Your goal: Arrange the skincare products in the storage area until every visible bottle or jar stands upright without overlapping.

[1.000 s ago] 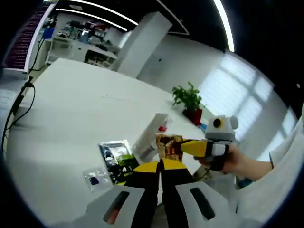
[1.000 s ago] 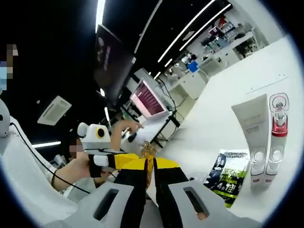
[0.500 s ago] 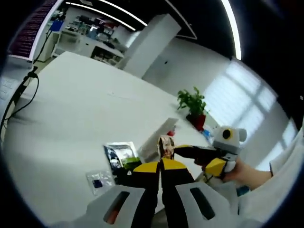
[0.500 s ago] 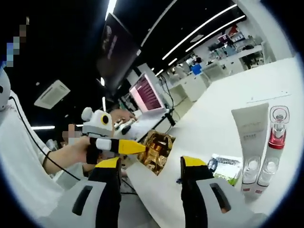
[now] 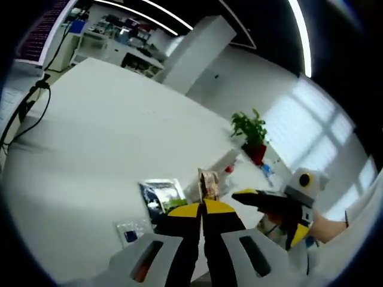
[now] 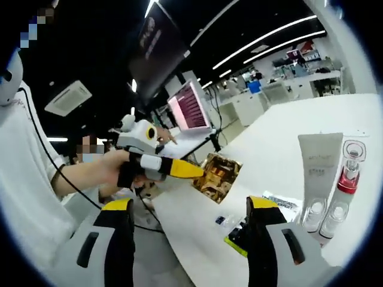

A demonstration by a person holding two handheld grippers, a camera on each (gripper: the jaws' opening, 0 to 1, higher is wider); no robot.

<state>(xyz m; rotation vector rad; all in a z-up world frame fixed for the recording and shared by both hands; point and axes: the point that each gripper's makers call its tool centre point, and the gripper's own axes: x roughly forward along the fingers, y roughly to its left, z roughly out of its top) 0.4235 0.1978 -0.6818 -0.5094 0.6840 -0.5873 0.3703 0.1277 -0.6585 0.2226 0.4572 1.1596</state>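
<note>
The left gripper (image 6: 197, 173) is clamped shut on a gold sachet (image 6: 218, 176), holding it in the air above the near edge of the white table (image 5: 90, 125). The right gripper (image 6: 190, 212) stands wide open with nothing between its jaws, just below the sachet.

The step in hand looks like carrying the sachet to its place after passing it between the tools. The next move likely calls for setting it down on bare table beside the other products, not on top of them.

Taking the white tube (image 6: 317, 167) as landmark: it lies flat on the table, and a clear bottle with a red collar (image 6: 346, 179) lies touching it on the far side from the sachet (neither stands upright yet). A green-and-black packet (image 5: 163, 196) lies near the tube, toward the grippers, and a small clear packet (image 5: 133, 230) sits just beyond that. These flat packets crowd the landing area. A potted plant (image 5: 251, 131) stands well beyond the tube; a laptop (image 6: 191, 107) sits off the table's corner.
</note>
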